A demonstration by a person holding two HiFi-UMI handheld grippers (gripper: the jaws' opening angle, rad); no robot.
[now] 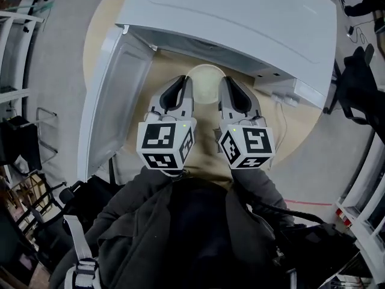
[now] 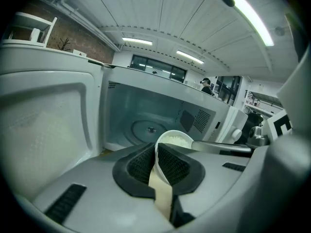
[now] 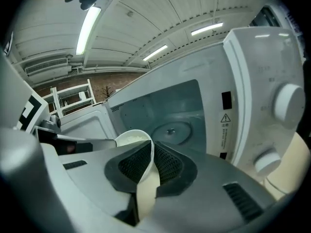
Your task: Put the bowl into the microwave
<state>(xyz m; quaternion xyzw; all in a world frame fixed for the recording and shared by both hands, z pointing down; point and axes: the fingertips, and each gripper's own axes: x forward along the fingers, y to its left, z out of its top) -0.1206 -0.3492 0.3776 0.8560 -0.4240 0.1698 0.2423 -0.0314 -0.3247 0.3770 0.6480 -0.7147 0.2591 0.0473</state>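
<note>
Left hand-held gripper (image 2: 158, 152): jaws nearly closed, pinching the bowl's rim on its left side; the thin wall runs down between the ribbed pads.
Right hand-held gripper (image 3: 149, 152): the same narrow pinch on the opposite side of the rim.
Bowl (image 1: 204, 82): pale, with something white inside; carried between the two grippers, off the bench, just in front of the microwave's opening and not yet inside.
Microwave (image 1: 252, 23): white, with nothing on the turntable (image 2: 148, 128).
Door (image 1: 111, 95): swung wide to the left, beside the left gripper.
Bench (image 1: 304, 131): round and wooden, under the microwave.
Risk: each grip holds only a thin edge of rim, so uneven motion of the two hands could twist the bowl loose or tip its contents. On the way in, the left gripper could clip the door and the right could clip the front panel.
</note>
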